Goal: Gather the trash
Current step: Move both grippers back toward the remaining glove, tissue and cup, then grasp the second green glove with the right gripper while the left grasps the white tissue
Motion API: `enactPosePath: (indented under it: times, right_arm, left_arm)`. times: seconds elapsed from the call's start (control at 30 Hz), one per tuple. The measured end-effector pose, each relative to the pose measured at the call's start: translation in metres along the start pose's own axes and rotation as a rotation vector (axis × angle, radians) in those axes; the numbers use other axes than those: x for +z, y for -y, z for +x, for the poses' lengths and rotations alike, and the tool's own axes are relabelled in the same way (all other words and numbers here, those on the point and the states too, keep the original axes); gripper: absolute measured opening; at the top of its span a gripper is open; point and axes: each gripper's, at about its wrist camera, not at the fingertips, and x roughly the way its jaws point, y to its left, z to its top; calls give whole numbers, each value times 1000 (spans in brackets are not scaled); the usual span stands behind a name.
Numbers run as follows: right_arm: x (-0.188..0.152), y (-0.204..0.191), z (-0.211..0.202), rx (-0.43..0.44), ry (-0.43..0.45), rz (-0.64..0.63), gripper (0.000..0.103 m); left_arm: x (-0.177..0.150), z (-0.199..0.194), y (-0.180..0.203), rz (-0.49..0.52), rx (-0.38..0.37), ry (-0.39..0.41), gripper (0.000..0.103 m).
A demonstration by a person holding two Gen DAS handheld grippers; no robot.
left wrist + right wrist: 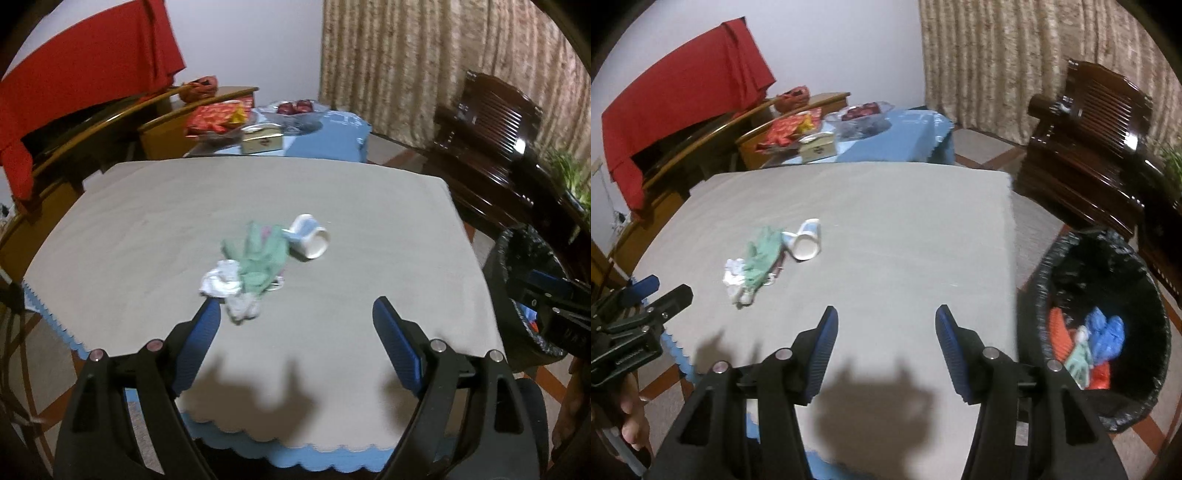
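Now, step: between pickups, by my reading; both tools hang empty over the near half of the table (332,192), aimed down at the leftover pile.
Left gripper (297,308): jaws wide apart, nothing between them; its left pad sits just beside the tissue in the picture, though I can't tell how high above it.
Right gripper (886,317): jaws apart, empty, over bare cloth between pile and bin.
Trash left: green glove (258,258), crumpled tissue (221,282) touching its near edge, and a tipped white cup (310,238) just beside the glove's far end, all mid-table.
Bin (1052,273): on the floor at the table's right edge, black liner, already holding orange, blue and green scraps.
Next move: likely a drop onto the tissue or glove, a close on soft stuff, then a carry right to the bin.
Only the right view: the bin's contents, and the fingers (631,432) of the person's hand holding the left tool.
Only the left view: the pile close up; the bin is mostly hidden behind the right tool.
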Motion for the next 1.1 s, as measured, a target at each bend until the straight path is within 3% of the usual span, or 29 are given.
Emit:
enactPosePath:
  times: [0.53, 1.1]
  right_arm:
    - [13, -98, 47, 73, -15, -68, 54]
    - [14, -146, 101, 89, -30, -58, 54]
  left_arm:
    - [-6, 14, -87, -73, 71, -1, 83]
    - [-15, 62, -153, -99, 129, -17, 83]
